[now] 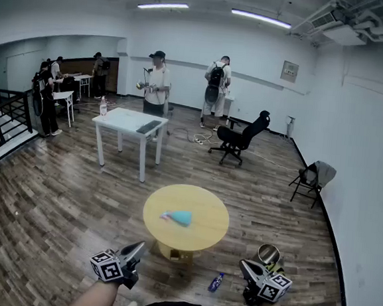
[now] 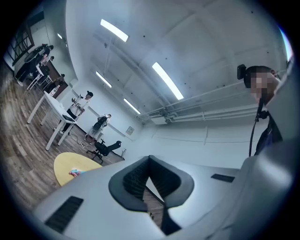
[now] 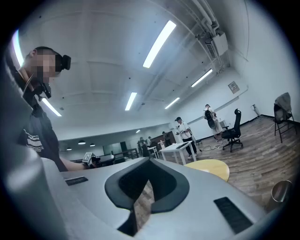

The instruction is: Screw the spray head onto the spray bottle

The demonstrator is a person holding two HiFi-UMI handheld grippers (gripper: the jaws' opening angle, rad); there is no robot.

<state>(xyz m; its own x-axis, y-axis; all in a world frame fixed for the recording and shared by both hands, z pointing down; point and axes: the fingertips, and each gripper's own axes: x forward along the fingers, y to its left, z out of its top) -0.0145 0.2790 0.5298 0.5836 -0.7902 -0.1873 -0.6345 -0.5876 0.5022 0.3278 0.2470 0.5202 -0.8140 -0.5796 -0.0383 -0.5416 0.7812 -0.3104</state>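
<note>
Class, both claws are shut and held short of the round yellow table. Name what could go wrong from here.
1. The teal-and-pink object lies flat on the round yellow table; the shut left claw or right claw might nudge it off the edge unless opened first.
2. Stepping closer, the person could kick the small blue bottle lying by the table's foot, or the shiny metal can.

Onlooker's note: a person in a dark short-sleeved T-shirt, carrying the left gripper and the right gripper.
The shirt has a line of pale print across the chest. A small black head-mounted camera sits at the brow, and a thin black cable trails below it. Both grippers have pale grey shells, black ribbed pads and white marker cubes with black squares.
</note>
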